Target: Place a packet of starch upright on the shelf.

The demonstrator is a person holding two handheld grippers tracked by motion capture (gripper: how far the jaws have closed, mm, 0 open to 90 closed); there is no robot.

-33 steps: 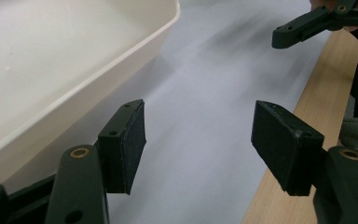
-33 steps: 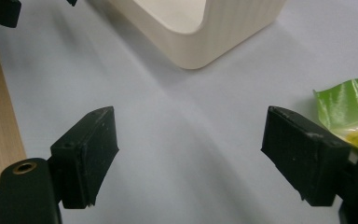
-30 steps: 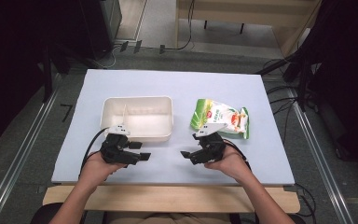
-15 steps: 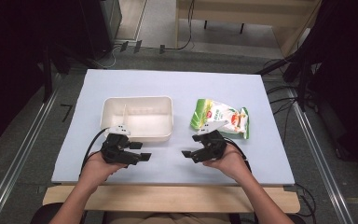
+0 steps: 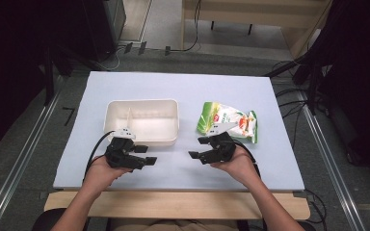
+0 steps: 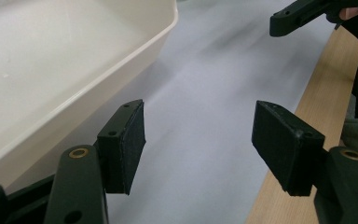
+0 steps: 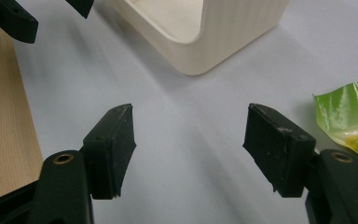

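Note:
A cream plastic tub (image 5: 144,120) sits empty on the pale blue mat, left of centre. Right of it lies a green snack bag (image 5: 231,121), flat on the mat. My left gripper (image 5: 143,155) is held low in front of the tub's near edge, jaws apart and pointing right, nothing between them. In the left gripper view (image 6: 198,147) the tub (image 6: 65,70) lies to its left. My right gripper (image 5: 198,148) hovers just in front of the bag, jaws apart and pointing left. The right gripper view (image 7: 189,149) shows the tub's corner (image 7: 223,37) ahead and the bag's edge (image 7: 349,112) at right.
The blue mat (image 5: 183,86) covers the table; a wooden edge (image 5: 173,202) runs along the near side. Metal rails (image 5: 19,159) flank the table. Cables (image 5: 289,103) and dark equipment lie on the floor beyond the far and right sides.

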